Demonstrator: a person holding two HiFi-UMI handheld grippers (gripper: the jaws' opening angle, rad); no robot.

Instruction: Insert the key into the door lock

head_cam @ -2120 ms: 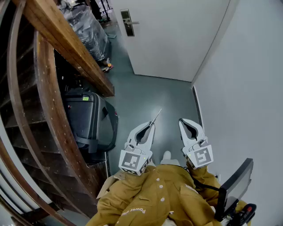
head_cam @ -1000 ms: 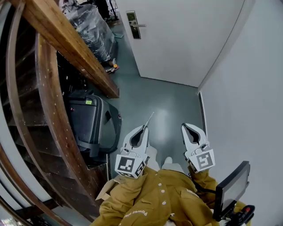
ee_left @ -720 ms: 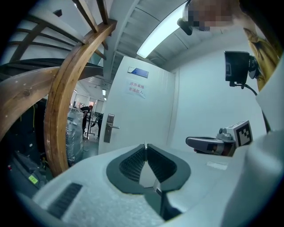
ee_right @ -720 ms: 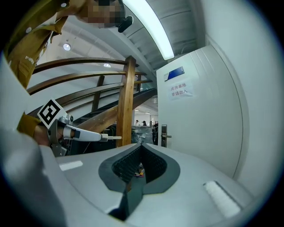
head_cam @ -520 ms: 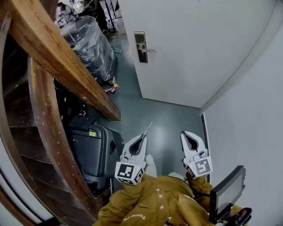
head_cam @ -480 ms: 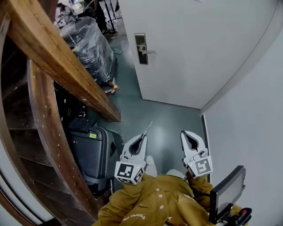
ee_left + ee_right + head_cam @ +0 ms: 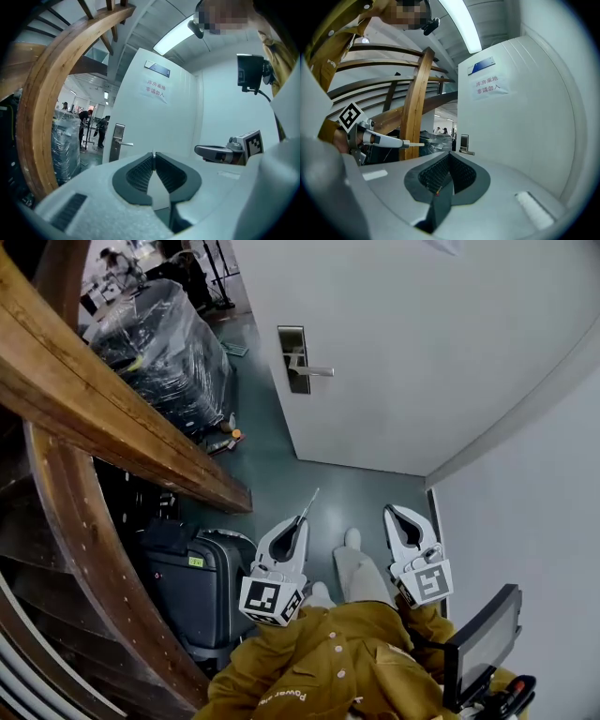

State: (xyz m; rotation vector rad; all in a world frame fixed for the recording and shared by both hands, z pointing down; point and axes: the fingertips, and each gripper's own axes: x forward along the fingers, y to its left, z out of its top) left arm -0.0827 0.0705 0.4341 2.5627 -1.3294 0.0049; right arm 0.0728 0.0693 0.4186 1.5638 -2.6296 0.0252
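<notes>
A white door (image 7: 412, 343) stands ahead, with a steel lock plate (image 7: 293, 359) and lever handle (image 7: 317, 371) at its left edge. My left gripper (image 7: 301, 520) is shut on a thin metal key (image 7: 308, 503) that sticks out forward toward the door, still well short of it. In the left gripper view the key (image 7: 153, 153) shows edge-on between the pads, and the lock plate (image 7: 117, 142) is beyond it to the left. My right gripper (image 7: 392, 511) is shut and empty, level beside the left one. From its view (image 7: 449, 153) the lock plate (image 7: 464, 142) is small and distant.
A curved wooden stair rail (image 7: 112, 418) runs along the left. Below it stands a dark suitcase (image 7: 192, 582). A plastic-wrapped pallet (image 7: 169, 343) sits past the door's left edge. A grey wall (image 7: 534, 521) closes the right side. People stand far off (image 7: 86, 126).
The door and its lock plate have come nearer and lower in the head view as the person walked forward. Both grippers kept their pose, the key still held.
</notes>
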